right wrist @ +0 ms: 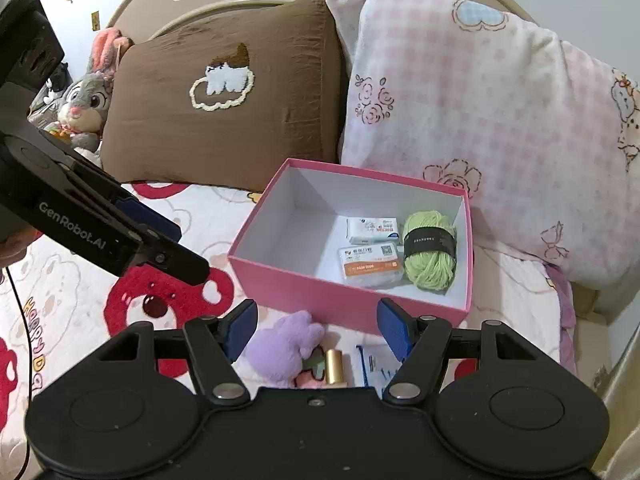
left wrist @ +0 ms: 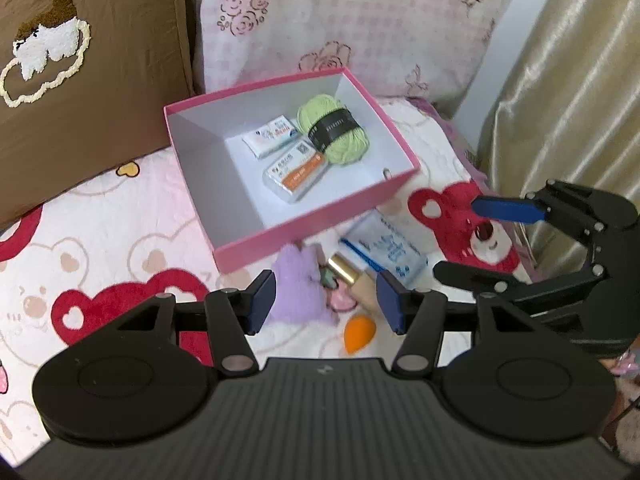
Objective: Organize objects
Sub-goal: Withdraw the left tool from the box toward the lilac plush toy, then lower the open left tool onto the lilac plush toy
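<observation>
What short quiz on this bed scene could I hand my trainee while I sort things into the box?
1. True or false: the green yarn ball lies inside the pink box.
2. Which of these is not yet in the box? A) the orange-labelled packet B) the purple plush toy C) the white packet
3. Fill in: the left hand-held gripper and the right hand-held gripper both have jaws that are ____, with nothing held.

Key
1. True.
2. B; it lies on the bedspread in front of the box.
3. Open.
</observation>
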Motion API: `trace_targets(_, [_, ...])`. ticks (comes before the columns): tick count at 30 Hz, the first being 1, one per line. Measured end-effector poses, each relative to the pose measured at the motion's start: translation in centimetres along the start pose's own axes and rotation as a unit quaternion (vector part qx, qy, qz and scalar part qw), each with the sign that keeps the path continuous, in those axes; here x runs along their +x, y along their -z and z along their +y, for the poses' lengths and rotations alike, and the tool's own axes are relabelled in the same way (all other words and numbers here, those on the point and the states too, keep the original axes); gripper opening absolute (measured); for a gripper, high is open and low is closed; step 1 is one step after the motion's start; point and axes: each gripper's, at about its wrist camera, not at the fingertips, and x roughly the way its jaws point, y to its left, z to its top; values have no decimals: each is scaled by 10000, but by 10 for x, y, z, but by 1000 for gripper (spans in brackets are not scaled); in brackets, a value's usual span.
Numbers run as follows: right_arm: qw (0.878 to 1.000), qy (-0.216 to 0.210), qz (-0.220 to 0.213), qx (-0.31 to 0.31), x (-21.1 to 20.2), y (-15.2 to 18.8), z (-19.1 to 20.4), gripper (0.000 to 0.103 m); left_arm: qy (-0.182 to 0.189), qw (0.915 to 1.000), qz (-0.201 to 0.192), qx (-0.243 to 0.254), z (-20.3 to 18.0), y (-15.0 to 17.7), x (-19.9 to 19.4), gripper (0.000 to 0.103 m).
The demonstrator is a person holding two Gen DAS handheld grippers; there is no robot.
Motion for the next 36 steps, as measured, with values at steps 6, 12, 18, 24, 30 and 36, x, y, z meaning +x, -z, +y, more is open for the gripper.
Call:
trace_targets(6, [10000, -24, -4, -79, -25, 9, 13, 73, 78, 9997, 108, 225, -9, 15, -18, 58])
trace_targets(12, [9999, -91, 80, -64, -34, 24, 26, 74, 132, 9994, 146, 277, -7, 32, -24, 59])
trace_targets(18, [9991, -160, 336, -219, -31, 44, 44, 75, 265, 9982, 272, 468, -7, 48, -14, 59])
trace_targets(24, [9982, -306, 479, -192, -19, 61, 54, 75, 474, 9970, 264, 561, -4, 55, 3, 59])
trace_targets(30, [9980, -444, 426, -105, 3, 71, 57, 75, 603, 9973, 168, 390, 8, 64, 23, 59])
trace_targets(36, [9983, -508, 217, -171, 35, 80, 60, 75, 619, 9968, -226, 454, 18, 74, 43, 59])
